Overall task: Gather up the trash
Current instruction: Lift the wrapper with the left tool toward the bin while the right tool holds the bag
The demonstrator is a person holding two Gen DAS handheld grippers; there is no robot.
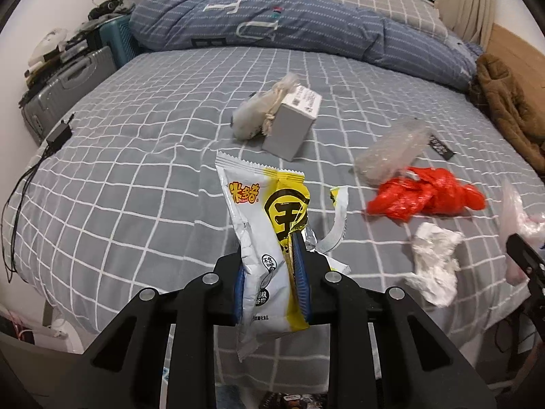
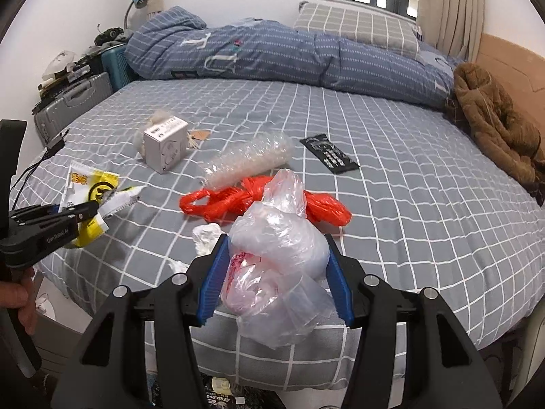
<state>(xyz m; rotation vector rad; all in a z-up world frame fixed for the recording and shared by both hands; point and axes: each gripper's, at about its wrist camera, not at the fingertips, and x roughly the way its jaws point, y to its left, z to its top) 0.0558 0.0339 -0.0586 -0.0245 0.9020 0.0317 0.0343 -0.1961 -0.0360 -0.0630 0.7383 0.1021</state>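
Yellow-and-white snack wrapper (image 1: pixel 269 238) is pinched in the nearly closed left gripper (image 1: pixel 272 272), and a clear plastic bag (image 2: pixel 276 255) is clamped in the half-open right gripper (image 2: pixel 276 279), both clear of the bed (image 2: pixel 408 204), likely for binning; red bag (image 2: pixel 238 201) remains

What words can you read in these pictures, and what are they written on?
"米多奇" and a big "王": on the yellow and white snack wrapper held in the left gripper.
"GenRobot.AI": on the left gripper's side.
Large pale letters, "T" and "U": on the blue duvet.
White box label, black packet, wrapper's small print: too blurred to read.
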